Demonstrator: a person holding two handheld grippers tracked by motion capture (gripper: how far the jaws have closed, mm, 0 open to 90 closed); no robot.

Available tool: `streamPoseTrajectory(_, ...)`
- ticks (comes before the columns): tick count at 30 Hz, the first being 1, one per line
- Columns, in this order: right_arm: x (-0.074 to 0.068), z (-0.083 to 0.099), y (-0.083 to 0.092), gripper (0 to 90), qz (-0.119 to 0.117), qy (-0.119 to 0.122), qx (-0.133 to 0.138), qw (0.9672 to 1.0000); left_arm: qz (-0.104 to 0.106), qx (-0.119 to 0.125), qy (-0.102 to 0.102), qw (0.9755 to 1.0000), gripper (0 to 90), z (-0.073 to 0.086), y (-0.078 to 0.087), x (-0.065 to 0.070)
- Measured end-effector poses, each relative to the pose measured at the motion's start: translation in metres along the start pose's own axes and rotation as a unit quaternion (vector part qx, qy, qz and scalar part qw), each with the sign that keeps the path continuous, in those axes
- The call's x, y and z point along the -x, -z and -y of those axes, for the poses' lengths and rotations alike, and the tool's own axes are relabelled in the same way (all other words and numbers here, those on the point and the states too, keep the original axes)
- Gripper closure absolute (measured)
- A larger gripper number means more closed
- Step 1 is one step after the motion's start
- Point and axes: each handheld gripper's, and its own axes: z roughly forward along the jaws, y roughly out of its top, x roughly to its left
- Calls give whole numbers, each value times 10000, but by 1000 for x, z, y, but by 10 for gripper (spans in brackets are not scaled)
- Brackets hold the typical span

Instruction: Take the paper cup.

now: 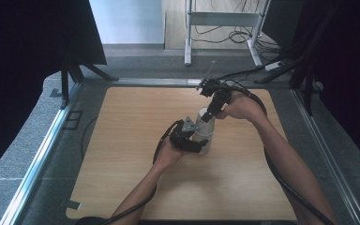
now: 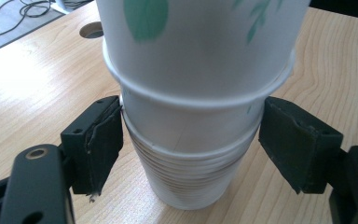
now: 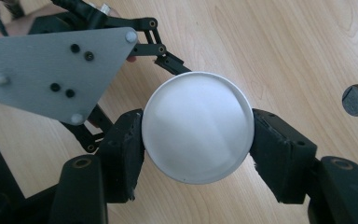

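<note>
In the high view we see the stack of paper cups (image 1: 203, 131) mid-table (image 1: 122, 178) between both tools. In the left gripper view our left tool (image 2: 191, 140) clamps the stack's lower cups. In the right gripper view our right tool (image 3: 196, 140) grips the top cup (image 3: 196, 127) — pads pressed against its sides.

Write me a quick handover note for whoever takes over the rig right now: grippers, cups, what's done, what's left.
Left gripper: jaws around the lower cups of the upside-down paper cup stack on the table; pad contact unclear.
Right gripper: shut on the top cup, gripped from above at its base.
Done: stack flanked, top cup gripped.
Left: probably pull the top cup free while the stack is held down, then set it aside.
</note>
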Motion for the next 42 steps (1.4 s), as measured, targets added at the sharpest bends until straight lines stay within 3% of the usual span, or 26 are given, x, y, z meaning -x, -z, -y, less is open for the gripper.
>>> streamPoseTrajectory(10,-3,3,22,371,52,63,209,9997,31,-4,82,10000,183,-1,3,-2)
streamPoseTrajectory(14,-6,4,31,371,87,67,265,9996,156,3,128,9998,143,-2,8,-4)
streamPoseTrajectory(28,-21,12,63,372,124,235,465,9986,281,-190,46,9994,50,-3,23,1)
streamPoseTrajectory(42,-47,30,68,372,34,530,381,9979,470,-357,-174,9981,9,5,38,8)
